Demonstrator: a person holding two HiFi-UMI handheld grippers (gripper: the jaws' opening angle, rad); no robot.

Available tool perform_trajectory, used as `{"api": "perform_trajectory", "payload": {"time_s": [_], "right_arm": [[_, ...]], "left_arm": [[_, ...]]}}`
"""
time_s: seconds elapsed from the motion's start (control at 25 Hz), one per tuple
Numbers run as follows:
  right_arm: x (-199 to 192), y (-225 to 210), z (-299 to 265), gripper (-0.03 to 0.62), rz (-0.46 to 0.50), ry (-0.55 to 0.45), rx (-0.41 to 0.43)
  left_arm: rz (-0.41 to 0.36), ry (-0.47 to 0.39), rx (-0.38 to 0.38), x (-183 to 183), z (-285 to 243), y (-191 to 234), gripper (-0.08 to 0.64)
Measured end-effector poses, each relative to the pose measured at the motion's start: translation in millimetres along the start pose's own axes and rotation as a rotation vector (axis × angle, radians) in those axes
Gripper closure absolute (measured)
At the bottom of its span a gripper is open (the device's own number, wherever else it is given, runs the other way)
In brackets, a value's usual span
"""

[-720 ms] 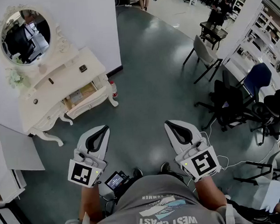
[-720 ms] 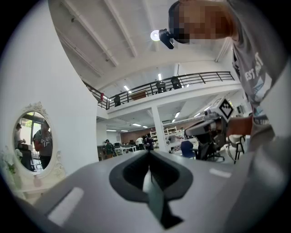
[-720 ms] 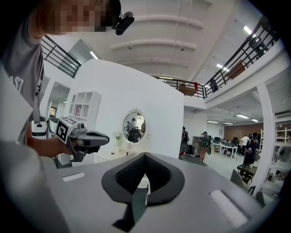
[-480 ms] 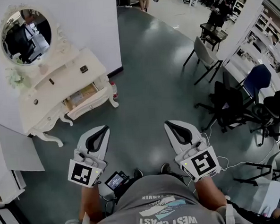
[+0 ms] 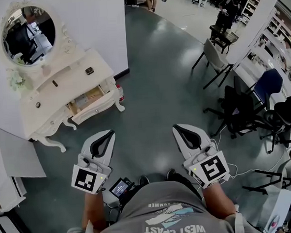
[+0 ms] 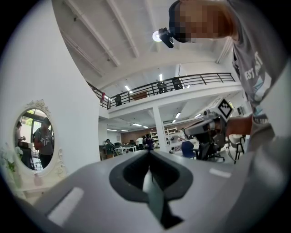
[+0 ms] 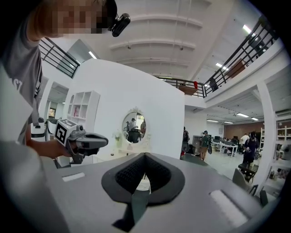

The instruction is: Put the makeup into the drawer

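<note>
White desk (image 5: 72, 86) against the wall, legs on grey floor (image 5: 153, 88). On top: oval mirror (image 5: 28, 34) at back, flowers (image 5: 18, 79) below its left edge, dark box (image 5: 89, 70), small dark stick (image 5: 54, 83), round item (image 5: 37, 105). Drawer (image 5: 97, 109) pulled open.
</note>
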State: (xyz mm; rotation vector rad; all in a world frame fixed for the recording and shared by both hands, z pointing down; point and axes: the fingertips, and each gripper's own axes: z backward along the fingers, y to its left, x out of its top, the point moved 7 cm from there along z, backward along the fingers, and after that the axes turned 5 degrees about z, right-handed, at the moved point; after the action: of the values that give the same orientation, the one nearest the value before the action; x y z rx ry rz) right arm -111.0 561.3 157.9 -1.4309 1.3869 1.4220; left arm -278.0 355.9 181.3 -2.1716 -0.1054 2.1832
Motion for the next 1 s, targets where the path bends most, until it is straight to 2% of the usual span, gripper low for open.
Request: {"api": "perform_trajectory", "payload": {"time_s": [0.2, 0.44, 0.72, 0.88, 1.0], "right_arm": [[-0.6, -3.8, -17.8, 0.591, -0.016, -0.005, 0.032], [-1.1, -19.5, -55.3, 0.589, -0.024, -0.026, 0.078], [-14.8, -67.4, -103.2, 0.589, -0.044, -0.035, 0.142], [-19.9, -95.3, -139.4, 0.589, -0.052, -0.052, 0.200], [-25.2, -121.5, -162.1, 0.589, -0.054, -0.058, 0.240]], "left_arm": [[0.053, 0.054, 0.025, -8.7, 2.0, 8.0, 0.558], [0.065, 0.083, 0.071, -18.3, -7.0, 28.1, 0.558], [0.052, 0.096, 0.129, -21.6, -46.8, 44.9, 0.558], [0.074, 0.146, 0.185, -24.0, -71.3, 59.5, 0.558], [0.056, 0.127, 0.216, -21.9, -96.6, 68.2, 0.558]]}}
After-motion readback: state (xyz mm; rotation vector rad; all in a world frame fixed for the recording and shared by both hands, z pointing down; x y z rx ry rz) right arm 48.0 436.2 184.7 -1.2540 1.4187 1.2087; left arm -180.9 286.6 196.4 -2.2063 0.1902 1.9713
